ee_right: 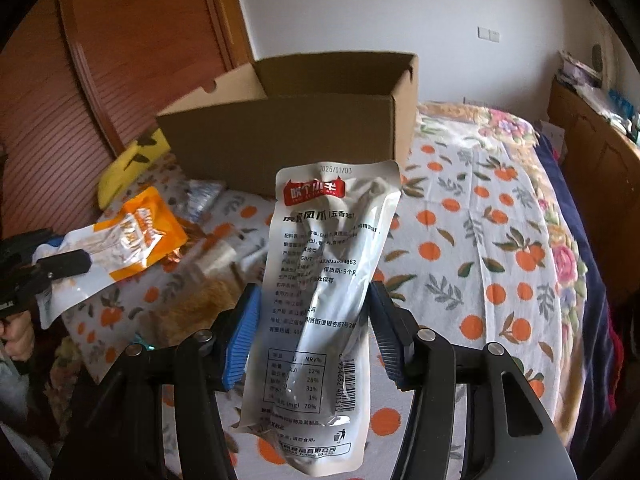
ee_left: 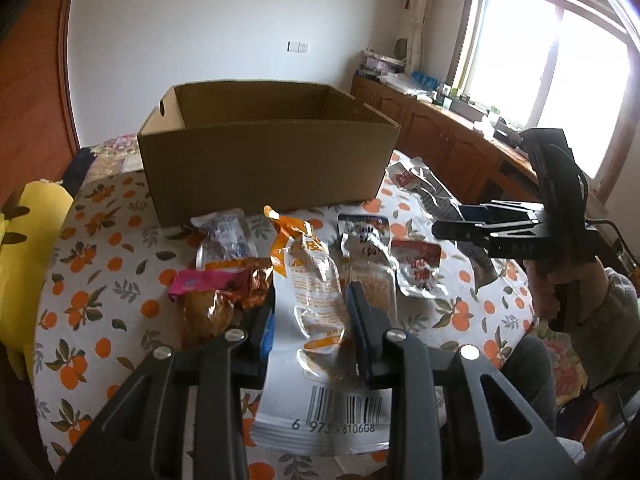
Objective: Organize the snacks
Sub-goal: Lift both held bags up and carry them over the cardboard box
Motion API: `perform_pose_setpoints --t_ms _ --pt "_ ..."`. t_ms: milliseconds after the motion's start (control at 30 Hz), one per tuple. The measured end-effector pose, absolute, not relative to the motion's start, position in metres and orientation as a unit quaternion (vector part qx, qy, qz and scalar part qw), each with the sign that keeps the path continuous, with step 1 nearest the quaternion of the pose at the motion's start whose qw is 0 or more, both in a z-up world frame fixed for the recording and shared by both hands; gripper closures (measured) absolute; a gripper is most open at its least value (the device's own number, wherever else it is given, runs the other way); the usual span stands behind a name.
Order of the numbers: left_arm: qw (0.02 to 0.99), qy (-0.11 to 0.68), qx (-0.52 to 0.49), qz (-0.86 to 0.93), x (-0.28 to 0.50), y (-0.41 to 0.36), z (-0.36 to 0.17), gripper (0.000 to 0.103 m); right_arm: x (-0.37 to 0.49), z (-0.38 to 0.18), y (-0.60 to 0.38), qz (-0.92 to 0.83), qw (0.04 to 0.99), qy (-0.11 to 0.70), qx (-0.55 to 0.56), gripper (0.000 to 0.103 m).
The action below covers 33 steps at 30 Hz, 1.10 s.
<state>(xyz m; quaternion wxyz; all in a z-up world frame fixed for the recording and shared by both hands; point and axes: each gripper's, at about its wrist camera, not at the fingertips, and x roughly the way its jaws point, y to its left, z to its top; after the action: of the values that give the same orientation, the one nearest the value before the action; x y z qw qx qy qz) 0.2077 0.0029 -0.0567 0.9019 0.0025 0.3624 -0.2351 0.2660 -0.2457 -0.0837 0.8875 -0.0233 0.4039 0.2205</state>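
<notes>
An open brown cardboard box (ee_left: 264, 160) (ee_right: 288, 140) stands at the back of the orange-print tablecloth (ee_left: 100, 264). My left gripper (ee_left: 312, 316) is shut on an orange-and-white snack pouch (ee_left: 316, 280) with a barcode, held above the cloth. From the right wrist view that pouch (ee_right: 120, 236) and the left gripper (ee_right: 76, 262) show at the left. My right gripper (ee_right: 314, 292) is shut on a silver pouch (ee_right: 332, 248) with a red label, lifted in front of the box. The right gripper (ee_left: 452, 220) shows at the right of the left wrist view with that silver pouch (ee_left: 416, 180).
Several loose snacks lie before the box: a pink wrapper (ee_left: 200, 282), a clear pack (ee_left: 226, 236), a blue-topped pouch (ee_left: 364, 232), a red-and-silver pouch (ee_left: 416, 268). A yellow cushion (ee_left: 32, 240) sits at the left edge. Wooden cabinets (ee_left: 440, 136) run under the window.
</notes>
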Motion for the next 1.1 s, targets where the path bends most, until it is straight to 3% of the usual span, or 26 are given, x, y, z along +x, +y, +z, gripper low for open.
perform_pose_setpoints --t_ms 433,733,1100 --pt "0.923 0.31 0.012 -0.228 0.246 0.009 -0.006 0.074 0.274 -0.032 -0.229 0.255 0.899 0.354 -0.037 0.048" --pt "0.94 0.258 0.039 -0.219 0.303 0.008 0.044 0.074 0.328 0.008 -0.212 0.273 0.907 0.316 -0.057 0.047" --pt "0.942 0.26 0.045 -0.209 0.392 0.006 0.039 0.074 0.431 0.009 -0.195 0.285 0.905 0.311 -0.055 0.047"
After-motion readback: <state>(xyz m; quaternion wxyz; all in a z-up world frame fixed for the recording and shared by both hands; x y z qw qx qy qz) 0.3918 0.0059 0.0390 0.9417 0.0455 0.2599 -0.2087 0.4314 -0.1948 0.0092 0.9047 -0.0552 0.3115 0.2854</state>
